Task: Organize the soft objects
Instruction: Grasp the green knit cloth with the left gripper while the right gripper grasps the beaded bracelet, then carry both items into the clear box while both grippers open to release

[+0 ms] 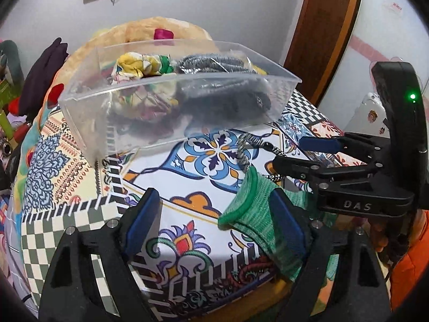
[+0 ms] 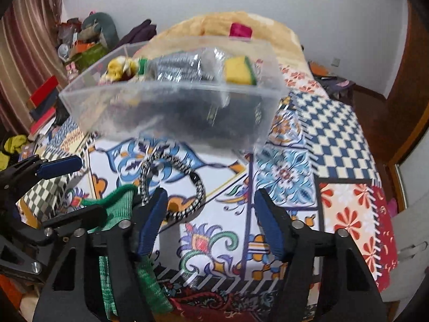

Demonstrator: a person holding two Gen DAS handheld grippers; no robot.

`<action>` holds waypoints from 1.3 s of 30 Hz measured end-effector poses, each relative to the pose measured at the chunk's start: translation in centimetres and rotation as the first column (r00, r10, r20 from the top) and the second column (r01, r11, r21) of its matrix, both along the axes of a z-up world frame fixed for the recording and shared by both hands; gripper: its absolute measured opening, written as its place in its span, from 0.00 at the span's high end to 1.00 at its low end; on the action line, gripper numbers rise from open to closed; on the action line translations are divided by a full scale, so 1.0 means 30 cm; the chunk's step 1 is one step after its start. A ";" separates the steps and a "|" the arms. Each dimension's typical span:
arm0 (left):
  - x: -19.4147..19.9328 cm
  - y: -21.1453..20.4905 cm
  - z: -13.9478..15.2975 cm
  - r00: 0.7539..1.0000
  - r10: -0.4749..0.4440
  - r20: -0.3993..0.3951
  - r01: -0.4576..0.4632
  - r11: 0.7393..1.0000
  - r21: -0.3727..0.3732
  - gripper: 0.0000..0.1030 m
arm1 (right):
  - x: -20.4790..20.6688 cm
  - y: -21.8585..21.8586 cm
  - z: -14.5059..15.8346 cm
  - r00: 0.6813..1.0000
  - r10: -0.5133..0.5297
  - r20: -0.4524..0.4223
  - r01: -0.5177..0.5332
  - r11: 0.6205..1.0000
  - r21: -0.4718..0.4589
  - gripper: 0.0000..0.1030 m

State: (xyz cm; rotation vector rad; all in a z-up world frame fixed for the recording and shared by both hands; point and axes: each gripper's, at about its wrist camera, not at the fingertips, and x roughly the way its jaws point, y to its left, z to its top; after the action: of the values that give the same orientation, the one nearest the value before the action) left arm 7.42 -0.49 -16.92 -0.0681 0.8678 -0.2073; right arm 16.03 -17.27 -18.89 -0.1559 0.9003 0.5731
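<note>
Both hand-held grippers, left (image 1: 214, 214) and right (image 2: 210, 217), gape wide, empty, beside the green sock (image 1: 252, 209).

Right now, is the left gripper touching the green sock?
Touching. In the left wrist view the green sock lies against the inner face of the left gripper's right finger pad, draped around it, while the jaws stand wide open.
</note>
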 end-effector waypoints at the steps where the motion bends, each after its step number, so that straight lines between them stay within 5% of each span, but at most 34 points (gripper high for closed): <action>1: -0.002 -0.003 -0.002 1.000 -0.004 0.000 0.004 1.000 0.003 0.25 | -0.001 0.003 -0.003 1.000 0.004 -0.003 -0.004 1.000 -0.003 0.47; 6: -0.010 -0.032 -0.019 1.000 -0.024 0.013 0.023 0.999 0.043 0.43 | -0.008 0.006 -0.002 1.000 -0.003 0.030 0.004 0.999 -0.035 0.58; 11: -0.024 -0.049 -0.026 0.998 -0.048 0.035 0.046 0.996 0.070 0.76 | -0.004 0.004 -0.003 0.999 -0.005 0.043 0.006 1.000 -0.028 0.79; 17: -0.033 -0.027 -0.021 0.999 -0.022 0.038 0.020 0.998 0.053 0.89 | 0.003 -0.005 -0.007 0.998 -0.028 0.052 0.029 0.999 -0.015 0.93; 26: -0.061 0.059 0.077 0.991 0.063 0.121 -0.067 0.997 0.029 0.91 | -0.014 -0.033 0.053 0.993 -0.054 0.106 0.050 0.998 0.040 0.94; 39: -0.076 0.156 0.337 0.941 0.137 0.311 -0.137 0.990 -0.021 0.91 | -0.047 -0.074 0.262 0.964 -0.094 0.249 0.058 0.987 0.147 0.94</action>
State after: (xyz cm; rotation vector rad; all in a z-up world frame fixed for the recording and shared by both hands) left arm 5.13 4.19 -6.81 -0.0924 0.5448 -0.0832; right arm 14.61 -19.49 -11.02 -0.0666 0.6115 0.5283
